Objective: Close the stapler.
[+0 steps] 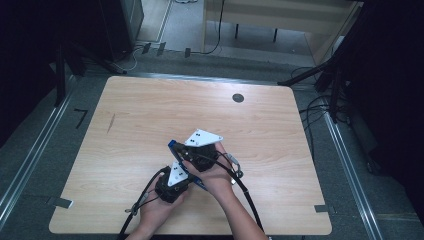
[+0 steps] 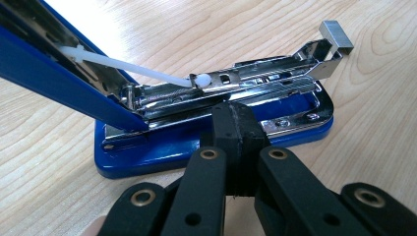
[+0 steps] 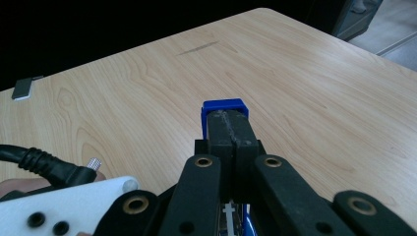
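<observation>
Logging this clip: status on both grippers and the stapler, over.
Left gripper shut at the open blue stapler, base flat on table. Right gripper shut on stapler's raised lid. Nothing obstructing.

Stapler [image 2: 216,123] lid cut off by left gripper view's edge.

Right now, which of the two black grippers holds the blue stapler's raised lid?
The right gripper, shut on the blue lid; the left gripper meets the open blue stapler at its silver magazine instead.
</observation>
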Tool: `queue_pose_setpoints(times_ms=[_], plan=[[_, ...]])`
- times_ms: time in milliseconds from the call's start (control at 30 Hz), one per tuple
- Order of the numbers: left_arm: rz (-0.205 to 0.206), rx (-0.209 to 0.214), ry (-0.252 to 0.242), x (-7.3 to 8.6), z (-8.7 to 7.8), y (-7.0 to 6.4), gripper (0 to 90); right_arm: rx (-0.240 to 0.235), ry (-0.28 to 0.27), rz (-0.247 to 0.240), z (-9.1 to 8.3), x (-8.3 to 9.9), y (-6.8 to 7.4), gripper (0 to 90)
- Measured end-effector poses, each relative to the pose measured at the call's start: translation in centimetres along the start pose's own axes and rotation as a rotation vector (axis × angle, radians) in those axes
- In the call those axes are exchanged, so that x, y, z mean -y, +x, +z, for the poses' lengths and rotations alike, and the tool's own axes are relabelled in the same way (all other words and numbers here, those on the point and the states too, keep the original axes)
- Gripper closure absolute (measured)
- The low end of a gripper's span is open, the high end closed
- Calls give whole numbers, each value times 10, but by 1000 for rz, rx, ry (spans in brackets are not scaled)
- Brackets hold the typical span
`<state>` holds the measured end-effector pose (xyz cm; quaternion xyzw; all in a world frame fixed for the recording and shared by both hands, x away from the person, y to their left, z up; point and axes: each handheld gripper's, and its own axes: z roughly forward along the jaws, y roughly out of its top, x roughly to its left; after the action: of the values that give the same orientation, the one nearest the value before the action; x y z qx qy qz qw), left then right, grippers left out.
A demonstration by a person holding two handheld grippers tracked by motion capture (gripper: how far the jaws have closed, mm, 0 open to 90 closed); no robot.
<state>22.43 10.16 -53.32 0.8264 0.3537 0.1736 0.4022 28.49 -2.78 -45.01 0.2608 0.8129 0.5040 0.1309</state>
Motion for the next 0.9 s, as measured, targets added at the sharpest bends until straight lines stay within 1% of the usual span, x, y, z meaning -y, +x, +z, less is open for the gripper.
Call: queue_pose_setpoints(times_ms=[100, 233, 400, 467, 900], plan=[[0, 0, 0, 0, 0, 0, 900, -13, -4, 4, 3, 0, -2, 900], [1, 0, 0, 0, 0, 0, 900, -19, -5, 1, 6, -1, -3, 900], [2, -1, -1, 0, 0, 0, 900, -20, 38, -7, 15, 3, -4, 900], [2, -1, -1, 0, 0, 0, 900, -26, 34, 5, 17, 4, -4, 900], [3, -3, -1, 0, 0, 0, 900, -30, 49, 9, 26, 3, -6, 900]])
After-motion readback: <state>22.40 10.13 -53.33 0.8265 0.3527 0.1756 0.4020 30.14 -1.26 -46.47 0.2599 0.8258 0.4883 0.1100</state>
